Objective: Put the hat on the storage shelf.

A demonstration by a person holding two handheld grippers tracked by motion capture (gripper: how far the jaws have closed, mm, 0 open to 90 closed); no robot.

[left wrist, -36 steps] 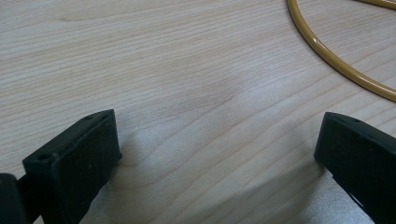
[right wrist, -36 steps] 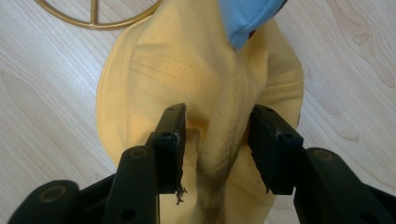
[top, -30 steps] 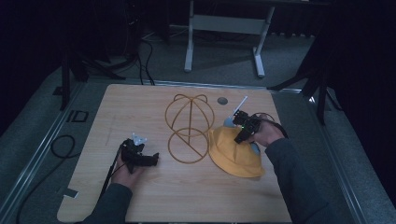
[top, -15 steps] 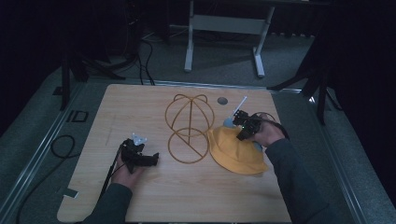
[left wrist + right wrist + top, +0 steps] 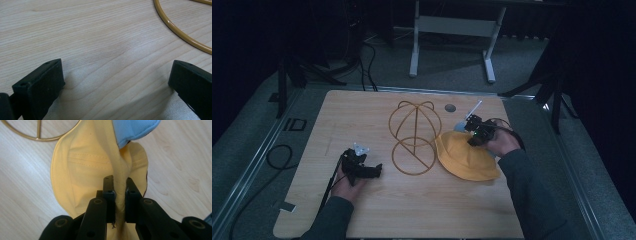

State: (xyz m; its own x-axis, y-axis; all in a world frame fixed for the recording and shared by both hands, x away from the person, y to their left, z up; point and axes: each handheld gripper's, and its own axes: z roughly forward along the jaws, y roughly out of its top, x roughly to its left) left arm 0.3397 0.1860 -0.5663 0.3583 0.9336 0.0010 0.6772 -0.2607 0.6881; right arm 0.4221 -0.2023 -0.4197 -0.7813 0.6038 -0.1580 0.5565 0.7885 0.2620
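Where jaws pinch, yellow hat (image 5: 82, 167) folded.

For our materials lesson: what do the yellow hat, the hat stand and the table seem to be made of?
Yellow hat: soft woven fabric, probably cotton; stitched seams, folds where pinched.
Hat stand: thin rigid rod, likely metal with glossy gold coating; it glints.
Table: pale wood or wood-look laminate; visible grain, matte.

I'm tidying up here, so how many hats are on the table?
1: a yellow hat right of the wire hat stand, pinched by the right gripper. A light blue fabric beside it is unclear.
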